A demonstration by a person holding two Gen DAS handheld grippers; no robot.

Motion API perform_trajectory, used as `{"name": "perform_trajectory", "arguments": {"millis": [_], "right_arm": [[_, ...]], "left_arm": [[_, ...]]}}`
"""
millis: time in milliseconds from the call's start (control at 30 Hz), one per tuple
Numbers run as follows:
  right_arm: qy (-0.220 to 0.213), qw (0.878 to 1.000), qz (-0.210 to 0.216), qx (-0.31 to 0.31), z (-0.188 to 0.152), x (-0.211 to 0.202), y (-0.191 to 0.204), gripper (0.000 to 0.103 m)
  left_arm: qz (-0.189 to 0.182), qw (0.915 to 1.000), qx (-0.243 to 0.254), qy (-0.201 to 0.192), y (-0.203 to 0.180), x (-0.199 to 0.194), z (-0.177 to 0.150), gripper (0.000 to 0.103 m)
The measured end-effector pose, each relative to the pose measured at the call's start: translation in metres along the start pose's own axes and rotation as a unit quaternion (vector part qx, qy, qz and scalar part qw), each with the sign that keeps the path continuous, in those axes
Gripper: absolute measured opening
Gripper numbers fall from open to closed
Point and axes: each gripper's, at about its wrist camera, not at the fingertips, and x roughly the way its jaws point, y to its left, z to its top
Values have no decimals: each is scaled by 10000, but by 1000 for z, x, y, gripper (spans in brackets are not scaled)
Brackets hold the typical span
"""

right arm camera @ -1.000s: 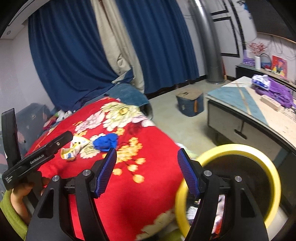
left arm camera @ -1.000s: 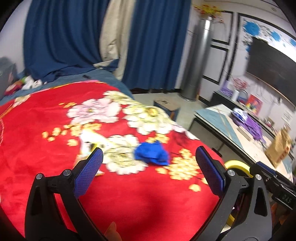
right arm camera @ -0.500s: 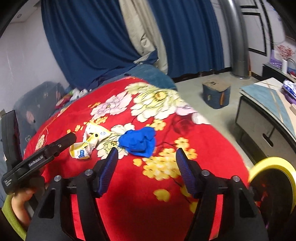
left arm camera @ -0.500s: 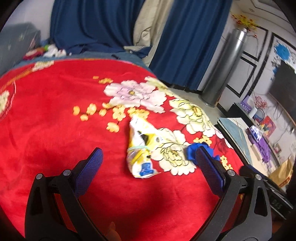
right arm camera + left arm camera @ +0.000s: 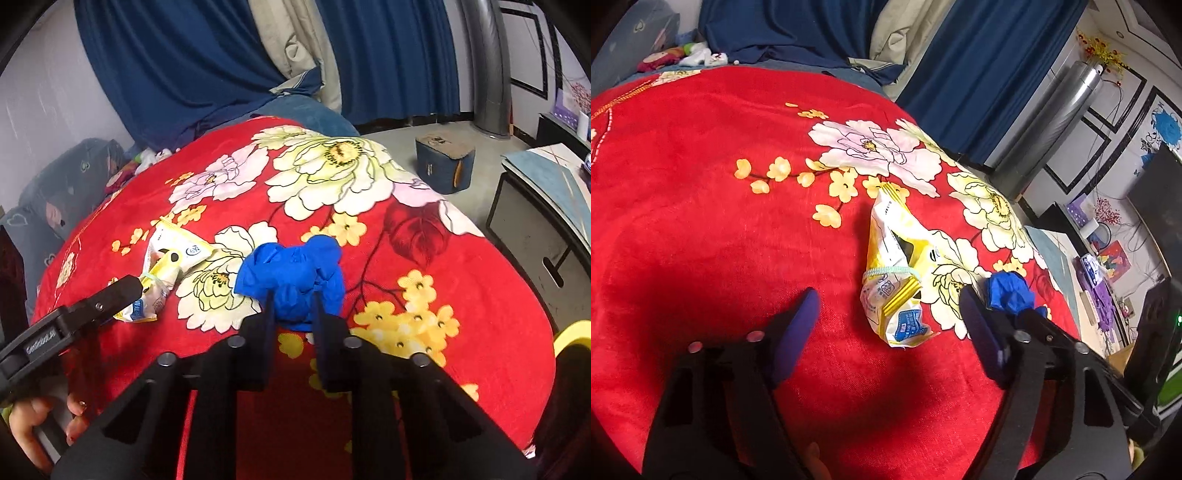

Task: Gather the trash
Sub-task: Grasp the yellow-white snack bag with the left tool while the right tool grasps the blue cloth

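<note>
A crumpled blue glove (image 5: 291,275) lies on the red flowered blanket (image 5: 461,258). My right gripper (image 5: 293,302) is shut on the near edge of the blue glove. A yellow and white snack wrapper (image 5: 897,273) lies on the blanket (image 5: 701,206) to the glove's left. My left gripper (image 5: 888,304) is open, its jaws on either side of the wrapper's near end. The glove also shows in the left wrist view (image 5: 1010,291) behind the right finger. The wrapper also shows in the right wrist view (image 5: 166,266), with the left gripper's finger (image 5: 110,295) beside it.
A yellow-rimmed bin (image 5: 572,332) stands at the bed's right edge. A small blue box (image 5: 445,162) sits on the floor beyond. A low cabinet (image 5: 535,221) is to the right. Blue curtains (image 5: 203,55) hang behind, with pillows and toys (image 5: 683,55) at the bed's far end.
My right gripper has come forward over the blanket and closed on the blue glove. My left gripper has come closer to the wrapper and stays open.
</note>
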Motion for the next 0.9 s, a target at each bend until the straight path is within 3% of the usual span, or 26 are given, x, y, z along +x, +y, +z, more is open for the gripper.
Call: {"name": "perform_trajectory", "arguments": {"millis": [67,133,367,600,900], "right_arm": [[-62,10000,7,-19,-4,-5,0,12],[-117,9999,25,16,-9,-11,-3,11],[-332,9991,-24,247,-23,-38,-15,9],[-595,9975,-146,342,-31,-71,-29,9],[-1086,9917,-384,569,-35,-125,-57,9]], "left_arm": [[-13,10000,-8,34,1,2,0,49],[-19,10000,1,97,1,4,-1,28],[-175,9996,184,78,-7,1,-2,21],[-427,9956,812,-195,-40,-17,-7,20],[-819,9891,1194,-257,-74,-30,-14,20]]}}
